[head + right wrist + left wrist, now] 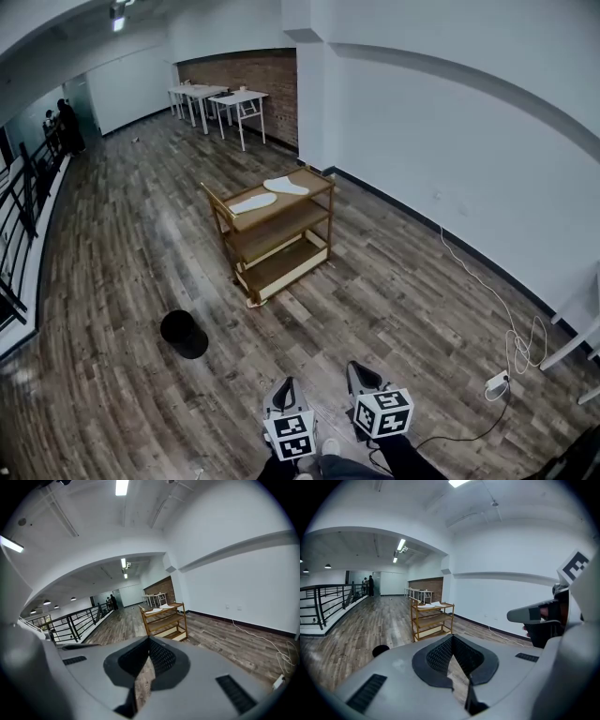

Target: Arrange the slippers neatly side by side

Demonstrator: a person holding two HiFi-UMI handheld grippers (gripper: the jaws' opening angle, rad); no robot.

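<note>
Two white slippers lie apart on the top shelf of a wooden cart (302, 217): one (253, 203) toward the left, the other (286, 187) toward the back right, at different angles. The cart stands several steps ahead on the wood floor. My left gripper (284, 388) and right gripper (362, 375) hang low at the bottom of the head view, far from the cart, both shut and empty. The left gripper view looks past the shut left gripper (452, 637) toward the cart (432, 620). The right gripper (149, 640) also points at the cart (165, 619), with the slippers (153, 611) on top.
A black round bin (184, 334) stands on the floor left of the path to the cart. A white cable and power strip (497, 380) lie by the right wall. White tables (220, 97) stand at the far end. A black railing (23, 202) borders the left.
</note>
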